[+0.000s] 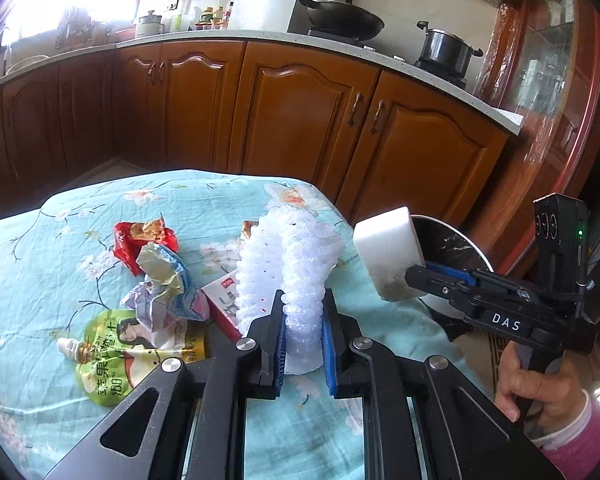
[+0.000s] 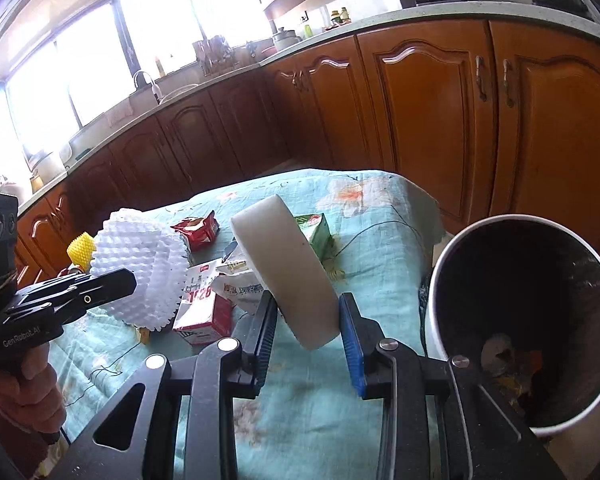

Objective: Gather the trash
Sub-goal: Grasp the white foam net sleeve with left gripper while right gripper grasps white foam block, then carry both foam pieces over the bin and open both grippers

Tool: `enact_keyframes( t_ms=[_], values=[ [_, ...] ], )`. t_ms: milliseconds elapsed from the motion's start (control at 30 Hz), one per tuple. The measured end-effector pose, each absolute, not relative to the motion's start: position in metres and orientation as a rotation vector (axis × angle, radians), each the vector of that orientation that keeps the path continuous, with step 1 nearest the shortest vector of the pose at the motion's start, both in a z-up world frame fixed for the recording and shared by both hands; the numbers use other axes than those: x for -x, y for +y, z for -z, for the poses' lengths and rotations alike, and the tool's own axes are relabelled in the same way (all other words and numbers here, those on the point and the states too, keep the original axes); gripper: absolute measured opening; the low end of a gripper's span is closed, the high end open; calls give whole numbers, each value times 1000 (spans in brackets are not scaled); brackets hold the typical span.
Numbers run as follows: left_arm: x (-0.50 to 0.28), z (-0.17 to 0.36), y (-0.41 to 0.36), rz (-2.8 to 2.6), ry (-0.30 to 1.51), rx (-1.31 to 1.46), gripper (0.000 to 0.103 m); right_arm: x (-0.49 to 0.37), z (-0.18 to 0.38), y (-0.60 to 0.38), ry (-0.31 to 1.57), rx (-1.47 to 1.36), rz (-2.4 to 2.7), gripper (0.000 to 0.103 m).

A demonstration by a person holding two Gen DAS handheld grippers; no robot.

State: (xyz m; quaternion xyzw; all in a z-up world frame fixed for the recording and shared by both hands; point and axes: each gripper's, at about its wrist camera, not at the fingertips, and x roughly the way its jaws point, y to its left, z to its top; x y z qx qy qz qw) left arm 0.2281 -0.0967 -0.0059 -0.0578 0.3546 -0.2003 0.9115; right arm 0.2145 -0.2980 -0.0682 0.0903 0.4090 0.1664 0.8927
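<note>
My left gripper [image 1: 303, 334] is shut on a white foam fruit net [image 1: 288, 256] and holds it above the table; the net also shows in the right wrist view [image 2: 140, 272]. My right gripper [image 2: 308, 320] is shut on a white foam block [image 2: 288, 264], held up near the table's right edge; the block also shows in the left wrist view [image 1: 388, 252]. A round trash bin [image 2: 448, 276] with a dark liner stands off the table's right side, with some trash at its bottom. Its rim shows behind the block in the left wrist view [image 1: 456, 236].
On the floral blue tablecloth [image 1: 52, 248] lie a red wrapper [image 1: 140, 242], crumpled wrappers [image 1: 164, 284], a green drink pouch [image 1: 116, 356] and a red-white carton [image 1: 224, 308]. A green carton [image 2: 316, 232] and a yellow foam net [image 2: 82, 248] lie farther off. Wooden cabinets [image 1: 300, 120] stand behind.
</note>
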Motion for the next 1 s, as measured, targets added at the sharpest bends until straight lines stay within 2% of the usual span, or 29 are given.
enact_keyframes(
  t_ms=[567,1000],
  values=[
    [-240,12,-161,579,785,97,13,-154,50,-392,797,-310,-124,32],
    [-274,13,-228,630,826,26,14,-152,56,-434,801,-351,-26,32]
  ],
)
